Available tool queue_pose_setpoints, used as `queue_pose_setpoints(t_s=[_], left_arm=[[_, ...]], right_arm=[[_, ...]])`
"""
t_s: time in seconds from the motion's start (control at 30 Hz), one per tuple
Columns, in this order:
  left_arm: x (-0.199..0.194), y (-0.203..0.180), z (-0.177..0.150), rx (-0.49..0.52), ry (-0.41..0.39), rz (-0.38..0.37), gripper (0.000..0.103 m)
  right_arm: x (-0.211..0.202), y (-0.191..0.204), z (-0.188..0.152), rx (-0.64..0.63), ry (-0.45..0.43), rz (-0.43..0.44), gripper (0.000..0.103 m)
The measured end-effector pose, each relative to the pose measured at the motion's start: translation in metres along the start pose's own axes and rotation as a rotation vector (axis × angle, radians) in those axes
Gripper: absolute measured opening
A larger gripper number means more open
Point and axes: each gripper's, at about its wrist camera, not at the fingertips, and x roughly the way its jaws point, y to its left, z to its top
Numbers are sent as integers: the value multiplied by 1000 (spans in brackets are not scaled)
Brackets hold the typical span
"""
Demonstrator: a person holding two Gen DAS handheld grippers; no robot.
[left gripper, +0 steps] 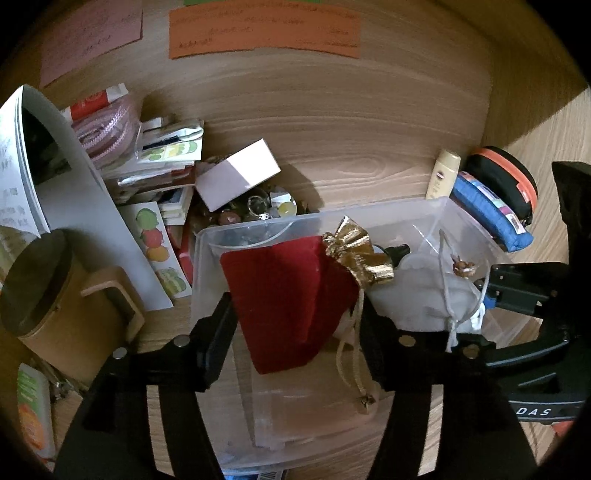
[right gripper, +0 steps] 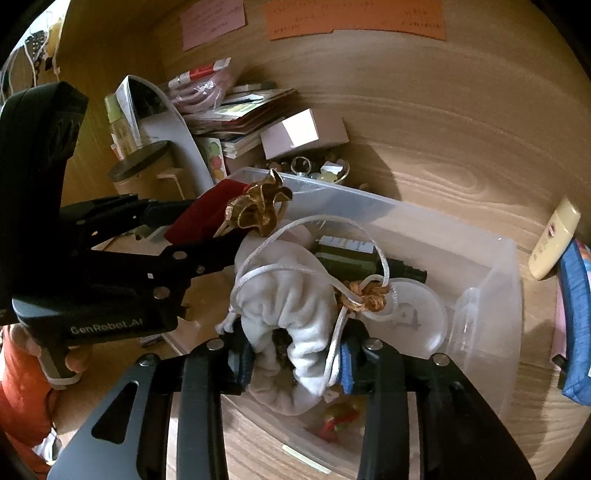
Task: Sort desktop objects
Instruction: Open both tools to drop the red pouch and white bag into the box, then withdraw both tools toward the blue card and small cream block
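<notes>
Over the clear bin (right gripper: 491, 295), my left gripper (left gripper: 295, 314) pinches the red pouch (left gripper: 284, 295), my right gripper (right gripper: 299, 354) the white pouch (right gripper: 291, 306); I should lower both before releasing.

The writing on the orange paper note (left gripper: 264, 31) and the pink paper note (left gripper: 92, 40) at the far side of the counter is too blurred to read. The red velvet pouch (left gripper: 291, 295) hides part of the clear plastic bin's (left gripper: 207, 266) floor. The white velvet drawstring pouch (right gripper: 291, 306) covers what lies under it; the small red and gold object (right gripper: 338, 417) below is indistinct. The green and orange packet (left gripper: 31, 413) is cut off at the left edge.
</notes>
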Motion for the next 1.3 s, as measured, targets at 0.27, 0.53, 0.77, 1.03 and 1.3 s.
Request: queue_pose_setpoints(t_s=[0.27,0.53,0.77,1.03,1.3], left_arm=[[-1,4,3,-39,9,-64,69],[-14,12,7,-93,7,-78,70],[-41,5,1,-58,-30,-53,75],[-74,-9,-8,10,-90,22,85],[-111,-22,-19,66,-160,103,101]], right_arm=[[-7,-3,4,25,23,28,42],[-18,-5,-3,108,62,39,56],[-42,1,-11,109,42,-9,57],[-71,22,-17,55,-18,-104,68],[-99,45,-24,1,-91,-229,81]])
